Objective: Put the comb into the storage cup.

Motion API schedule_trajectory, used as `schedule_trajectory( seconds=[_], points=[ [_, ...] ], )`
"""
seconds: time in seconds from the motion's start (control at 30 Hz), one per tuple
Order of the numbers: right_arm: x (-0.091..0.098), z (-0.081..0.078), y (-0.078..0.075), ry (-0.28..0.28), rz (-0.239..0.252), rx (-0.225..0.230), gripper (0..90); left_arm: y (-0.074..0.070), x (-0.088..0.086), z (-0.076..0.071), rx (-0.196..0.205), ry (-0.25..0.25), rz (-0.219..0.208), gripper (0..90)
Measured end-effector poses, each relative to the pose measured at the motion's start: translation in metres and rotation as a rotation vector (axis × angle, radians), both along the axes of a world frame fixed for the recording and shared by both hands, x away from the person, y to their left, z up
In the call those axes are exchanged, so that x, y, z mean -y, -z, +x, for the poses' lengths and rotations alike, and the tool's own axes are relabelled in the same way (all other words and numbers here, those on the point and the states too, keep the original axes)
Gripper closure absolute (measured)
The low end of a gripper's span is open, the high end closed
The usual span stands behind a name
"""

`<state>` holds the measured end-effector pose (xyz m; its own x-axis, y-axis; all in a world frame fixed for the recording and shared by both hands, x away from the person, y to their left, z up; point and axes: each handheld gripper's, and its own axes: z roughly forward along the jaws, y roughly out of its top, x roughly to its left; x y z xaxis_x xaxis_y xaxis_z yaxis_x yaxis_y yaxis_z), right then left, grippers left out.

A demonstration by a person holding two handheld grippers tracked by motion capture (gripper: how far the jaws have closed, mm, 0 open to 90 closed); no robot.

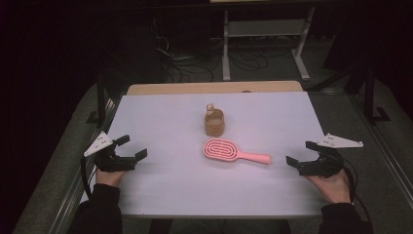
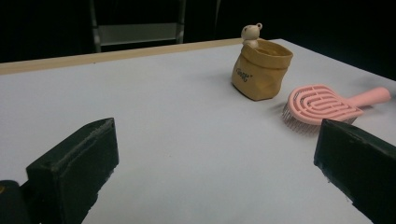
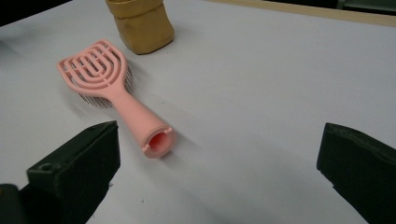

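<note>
Left gripper [image 1: 125, 151]: rests at the left edge of the bench [image 1: 165, 195], held level and aimed inward toward the middle; its fingers [image 2: 77, 165] stand wide apart with nothing between them.
Left hand [image 1: 109, 176]: behind the gripper, forearm in a dark sleeve coming in from the near edge.
Right gripper [image 1: 303, 155]: rests at the right edge of the bench, level, aimed inward toward the left; its fingers [image 3: 79, 163] stand wide apart, empty.
Right hand [image 1: 331, 185]: behind the gripper, near the bench's front right corner.
Hairbrush [image 1: 229, 151]: pink, lies flat at mid-bench, bristles down, handle end toward the right gripper, apart from both grippers.
Pouch [image 1: 214, 123]: tan, upright, just beyond the brush head, not touching it; a small bear figure [image 2: 251, 33] sits at its rim.
</note>
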<state>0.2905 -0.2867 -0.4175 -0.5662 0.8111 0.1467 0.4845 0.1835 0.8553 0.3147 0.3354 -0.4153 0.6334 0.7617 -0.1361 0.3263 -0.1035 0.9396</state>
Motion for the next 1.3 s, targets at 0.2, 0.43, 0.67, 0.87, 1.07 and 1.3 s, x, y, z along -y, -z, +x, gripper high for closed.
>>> schedule_trajectory(
  seconds=[0.2,0.43,0.67,0.87,1.07,1.3],
  points=[
    [-0.001,-0.002,-0.001,-0.007,-0.009,0.001,0.0,0.001,0.002,0.001,0.001,0.01,0.005,0.0],
    [-0.002,-0.003,-0.001,-0.015,-0.02,0.003,0.0,0.002,0.004,0.002,0.001,0.022,0.005,0.0],
    [-0.007,-0.004,-0.003,-0.03,-0.027,0.004,0.0,0.003,0.004,0.001,-0.01,0.023,0.012,0.0],
    [-0.009,-0.004,-0.006,-0.034,-0.034,0.007,0.0,0.004,0.004,-0.003,-0.012,0.008,0.002,0.0],
    [-0.013,-0.002,-0.009,-0.039,-0.037,0.0,0.0,0.005,0.003,-0.003,-0.013,0.005,0.001,0.0],
    [-0.018,0.005,-0.018,-0.062,-0.08,-0.011,0.0,0.005,0.005,-0.003,-0.017,0.015,0.012,0.0]
  ],
)
